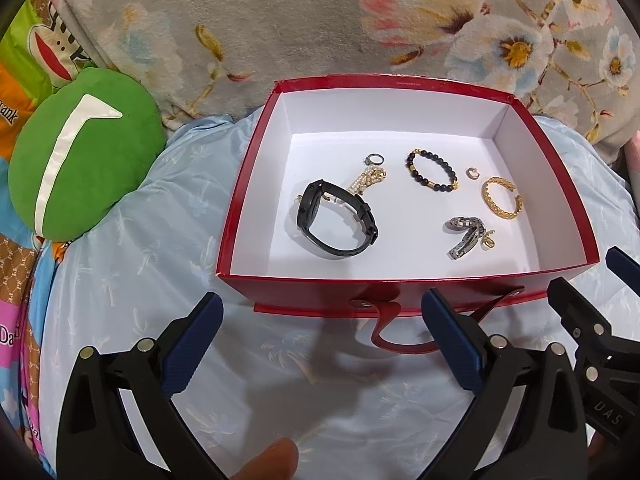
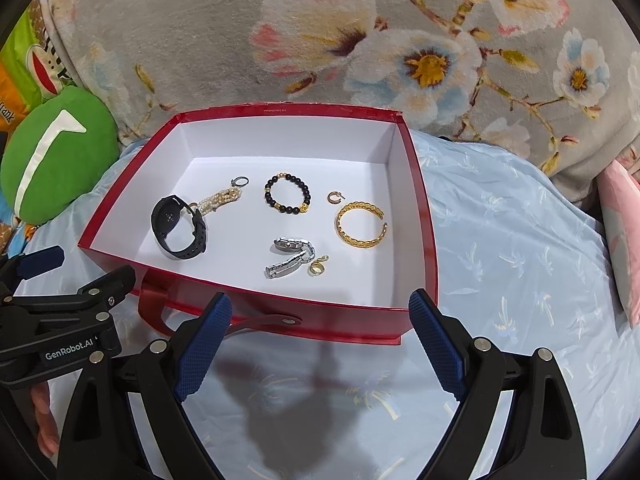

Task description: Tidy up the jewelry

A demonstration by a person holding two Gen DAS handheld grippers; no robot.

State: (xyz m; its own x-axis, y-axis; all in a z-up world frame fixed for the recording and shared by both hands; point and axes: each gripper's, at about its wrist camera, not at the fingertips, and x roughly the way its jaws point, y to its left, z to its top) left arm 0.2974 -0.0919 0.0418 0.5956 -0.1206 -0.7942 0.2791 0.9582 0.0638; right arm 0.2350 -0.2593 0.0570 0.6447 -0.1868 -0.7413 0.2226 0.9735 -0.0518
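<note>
While both grippers hang short of it with nothing held, the open red cardboard box with white lining (image 1: 404, 280) sits on pale blue quilted bedding (image 1: 132, 280), all jewelry loose on its floor. Left gripper (image 1: 322, 334) jaws spread wide, empty; right gripper (image 2: 320, 336) same, wide and empty. Black smartwatch with rubber strap (image 2: 179, 227) at 9 o'clock: light, springy, probably best pinched across the strap. Pearl-and-gold bracelet (image 2: 218, 200) touches it, limp, may drag along. Black bead bracelet with gold spacers (image 2: 287, 197) at centre: elastic, rolls. Gold chain-pattern open cuff (image 2: 361, 224) at 3 o'clock: stiff, slick, grab the band edge. Silver metal-link watch (image 2: 290, 258) at 6 o'clock: heaviest, floppy links. Tiny gold ring (image 2: 318, 268) just beside it, small silver ring (image 2: 241, 181) at 11, small hoop earring (image 2: 334, 197): fiddly, likely to slip. Box walls are tall, so come in from above; back half of the floor is open. Green plush cushion (image 1: 80, 156) at far 9 o'clock, well apart.
</note>
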